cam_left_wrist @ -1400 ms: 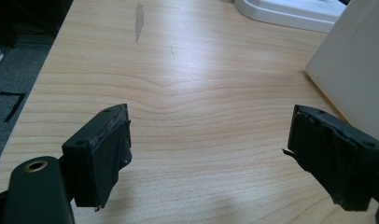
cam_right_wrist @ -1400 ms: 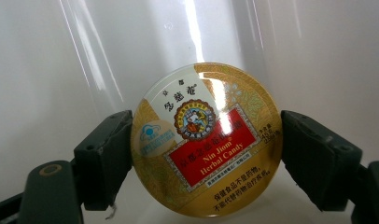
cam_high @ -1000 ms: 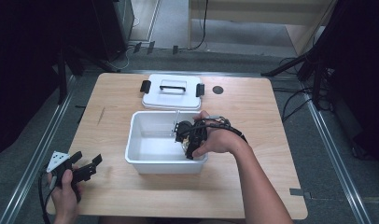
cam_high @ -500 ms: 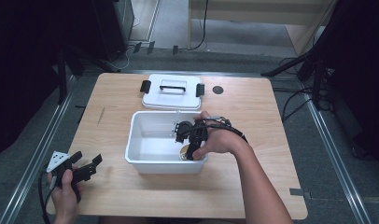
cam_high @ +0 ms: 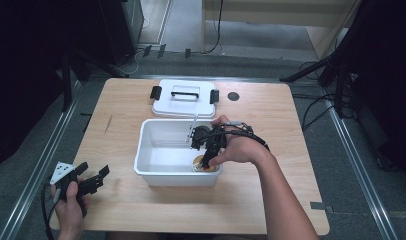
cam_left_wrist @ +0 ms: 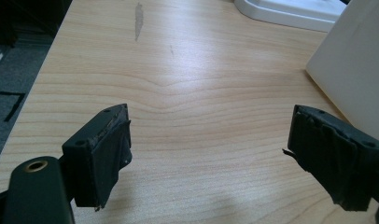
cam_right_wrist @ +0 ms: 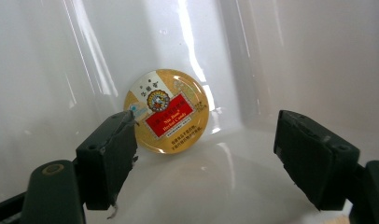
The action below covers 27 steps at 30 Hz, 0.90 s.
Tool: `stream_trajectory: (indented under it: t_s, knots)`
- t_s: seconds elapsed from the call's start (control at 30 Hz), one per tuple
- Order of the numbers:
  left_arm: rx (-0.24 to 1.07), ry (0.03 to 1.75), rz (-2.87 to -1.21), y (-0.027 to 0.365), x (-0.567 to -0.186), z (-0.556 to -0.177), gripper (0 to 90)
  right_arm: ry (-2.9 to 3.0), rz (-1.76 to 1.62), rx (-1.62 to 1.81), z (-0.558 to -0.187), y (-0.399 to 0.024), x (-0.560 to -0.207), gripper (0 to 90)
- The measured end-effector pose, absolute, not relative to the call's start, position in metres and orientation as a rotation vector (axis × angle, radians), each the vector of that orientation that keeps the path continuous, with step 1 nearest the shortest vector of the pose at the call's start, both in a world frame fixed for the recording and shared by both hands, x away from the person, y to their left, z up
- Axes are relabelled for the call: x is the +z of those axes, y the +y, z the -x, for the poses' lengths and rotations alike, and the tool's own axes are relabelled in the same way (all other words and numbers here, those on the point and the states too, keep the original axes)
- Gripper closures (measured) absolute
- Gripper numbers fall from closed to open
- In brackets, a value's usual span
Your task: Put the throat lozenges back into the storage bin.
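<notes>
Apparently a round yellow tin [cam_right_wrist: 166,112] with a red label lies in the near right corner of the white tub [cam_high: 156,172], leaning against its wall. The right gripper [cam_high: 207,150] hangs just over it, jaws spread, holding nothing. The step looks like either a drop-off just made or a pickup; a pickup would call for closing squarely across the tin. The left gripper [cam_left_wrist: 211,158], also released, idles over the near left of the table [cam_high: 271,150], and the tub's lid [cam_high: 183,97] lies beyond.

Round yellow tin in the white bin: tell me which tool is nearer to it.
Right. The right tool hangs open inside the bin beside the tin; the left tool is outside, on the table's near left corner.
</notes>
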<state>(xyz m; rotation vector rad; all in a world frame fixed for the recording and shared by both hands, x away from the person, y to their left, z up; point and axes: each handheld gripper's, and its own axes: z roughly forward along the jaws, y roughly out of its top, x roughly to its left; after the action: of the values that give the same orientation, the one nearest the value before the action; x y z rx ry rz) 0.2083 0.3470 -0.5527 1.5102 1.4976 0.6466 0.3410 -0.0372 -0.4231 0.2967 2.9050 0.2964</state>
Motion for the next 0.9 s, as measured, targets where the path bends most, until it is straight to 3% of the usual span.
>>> stream_trajectory:
  t_s: [0.9]
  knots:
    - [0.655,1.495,-1.517,0.346,-0.553,-0.208,14.0,2.761,-0.46,0.411,-0.33,-0.093,-0.365,21.4]
